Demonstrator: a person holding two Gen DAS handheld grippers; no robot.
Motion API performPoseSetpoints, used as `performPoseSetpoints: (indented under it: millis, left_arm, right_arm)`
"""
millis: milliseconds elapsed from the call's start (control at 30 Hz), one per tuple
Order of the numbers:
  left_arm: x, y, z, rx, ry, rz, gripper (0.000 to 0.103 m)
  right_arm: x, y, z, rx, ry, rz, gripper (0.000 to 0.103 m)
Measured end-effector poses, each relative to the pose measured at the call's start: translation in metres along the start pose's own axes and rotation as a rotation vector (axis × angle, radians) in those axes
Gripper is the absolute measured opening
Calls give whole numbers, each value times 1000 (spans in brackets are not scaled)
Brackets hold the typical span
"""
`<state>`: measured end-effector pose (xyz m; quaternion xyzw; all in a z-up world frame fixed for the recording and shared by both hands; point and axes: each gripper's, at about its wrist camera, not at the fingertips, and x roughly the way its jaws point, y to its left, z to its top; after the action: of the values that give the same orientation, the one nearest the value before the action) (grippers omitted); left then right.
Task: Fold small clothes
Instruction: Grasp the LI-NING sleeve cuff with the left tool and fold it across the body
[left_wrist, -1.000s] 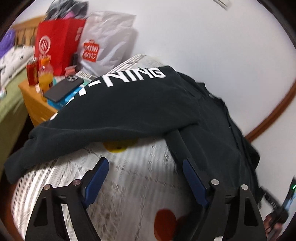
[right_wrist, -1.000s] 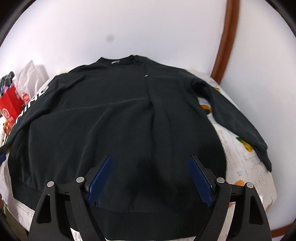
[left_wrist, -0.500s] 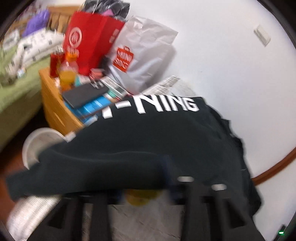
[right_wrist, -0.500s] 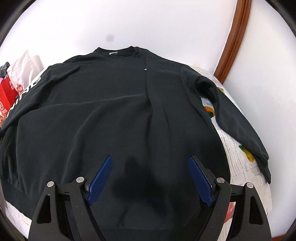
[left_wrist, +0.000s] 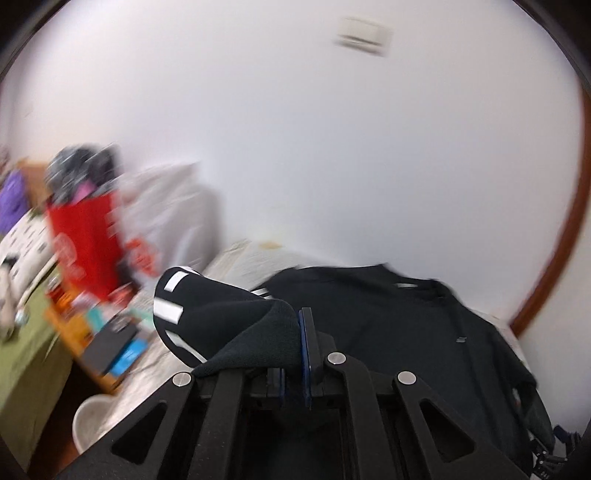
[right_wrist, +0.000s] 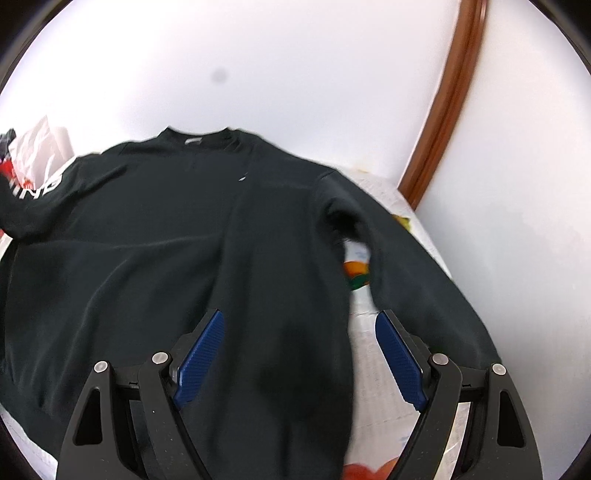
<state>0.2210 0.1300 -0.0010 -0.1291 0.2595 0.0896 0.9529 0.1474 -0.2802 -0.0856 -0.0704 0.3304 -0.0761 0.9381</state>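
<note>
A black sweatshirt (right_wrist: 177, 240) with white sleeve lettering lies spread, collar toward the wall, on a white patterned tablecloth (right_wrist: 373, 354). Its body also shows in the left wrist view (left_wrist: 388, 314). My left gripper (left_wrist: 293, 325) is shut on the cuff of the lettered left sleeve (left_wrist: 221, 317) and holds it lifted above the table. My right gripper (right_wrist: 299, 354) is open and empty, low over the sweatshirt's right side, with the right sleeve (right_wrist: 417, 273) just beyond its right finger (right_wrist: 400, 360).
A wooden side table (left_wrist: 81, 332) at the left holds a red bag (left_wrist: 85, 240), a grey bag (left_wrist: 173, 214), a dark phone and small items. A white wall and a brown door frame (right_wrist: 443, 99) stand behind. A white bowl-like object (left_wrist: 92, 417) sits low at the left.
My left gripper has closed on the lettered sleeve's cuff and lifted it, swinging toward the sweatshirt body. My right gripper, still open, has shifted right toward the right sleeve.
</note>
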Motion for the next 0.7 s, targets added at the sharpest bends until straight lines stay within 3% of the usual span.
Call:
performPoseSetpoints:
  millis: [133,267,333,500,667,700]
  left_arm:
    - [22,-78,11,136,15,-52,6]
    - [55,-158,0,273,60,-141,6]
    - [67,-180,-7,299,80,-171,6]
    - [103,-215,-28,328,180,-199,6]
    - [118,-218,-40,313,263,-196,8]
    - [116,-218,-41,312,275,-213,13]
  right_arm:
    - [1,-34,-6,20,-7,34,83]
    - [1,-54,-21,14,-9,1,83]
    - [-1,-64,-31,14,-10,-11,83]
    - [-4,-93,-64,96,12,-9,83]
    - [1,-104,-94,146,62,-20,83]
    - [1,-105,-98,149,74,-24,83]
